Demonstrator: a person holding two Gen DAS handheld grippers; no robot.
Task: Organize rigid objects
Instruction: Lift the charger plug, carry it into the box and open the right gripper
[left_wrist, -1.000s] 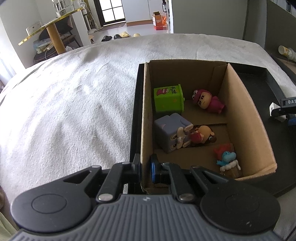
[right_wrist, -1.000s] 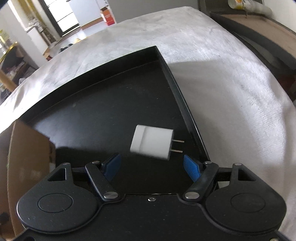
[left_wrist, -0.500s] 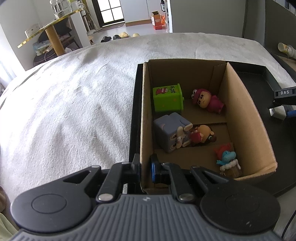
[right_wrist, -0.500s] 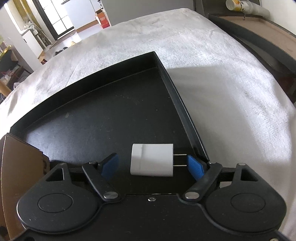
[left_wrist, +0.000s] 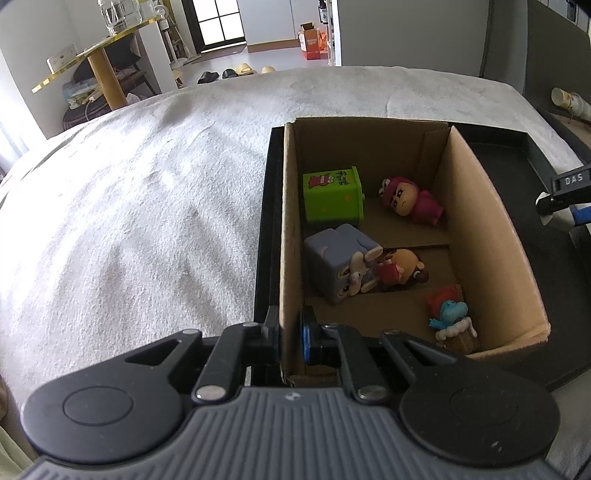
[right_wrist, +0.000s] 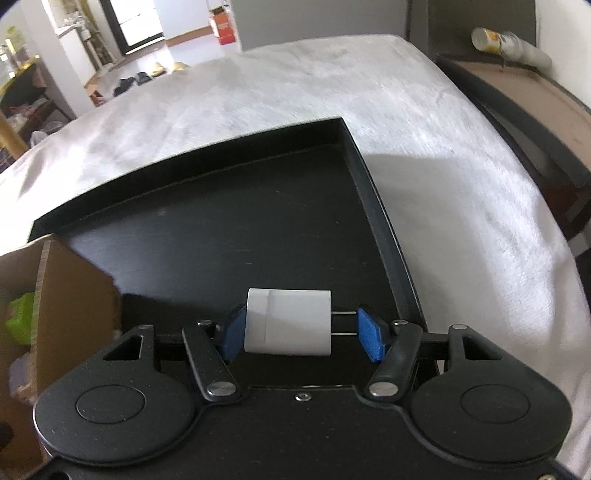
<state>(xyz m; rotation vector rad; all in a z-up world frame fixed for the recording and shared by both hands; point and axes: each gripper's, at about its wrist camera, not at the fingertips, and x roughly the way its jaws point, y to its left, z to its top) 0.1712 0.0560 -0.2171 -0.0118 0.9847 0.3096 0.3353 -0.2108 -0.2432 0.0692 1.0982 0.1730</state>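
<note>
A cardboard box (left_wrist: 480, 206) stands on a black tray (right_wrist: 258, 229). My left gripper (left_wrist: 290, 336) is shut on the box's near-left wall. Inside lie a green cube (left_wrist: 332, 199), a grey-purple cube (left_wrist: 341, 262) and several small figurines. My right gripper (right_wrist: 301, 330) is shut on a white plug adapter (right_wrist: 288, 321), one blue pad on its body and the other on its prong tips, just over the tray floor. The right gripper also shows at the right edge of the left wrist view (left_wrist: 569, 203).
The tray rests on a white textured cloth (left_wrist: 147, 221). The box wall (right_wrist: 70, 280) is just left of my right gripper. The tray's right rim (right_wrist: 384, 229) is close by. A dark headboard with cups (right_wrist: 509, 44) lies to the right.
My right gripper has moved onto the white adapter and shut on it; earlier its fingers were wide apart around it. The left gripper keeps its hold on the box wall.
</note>
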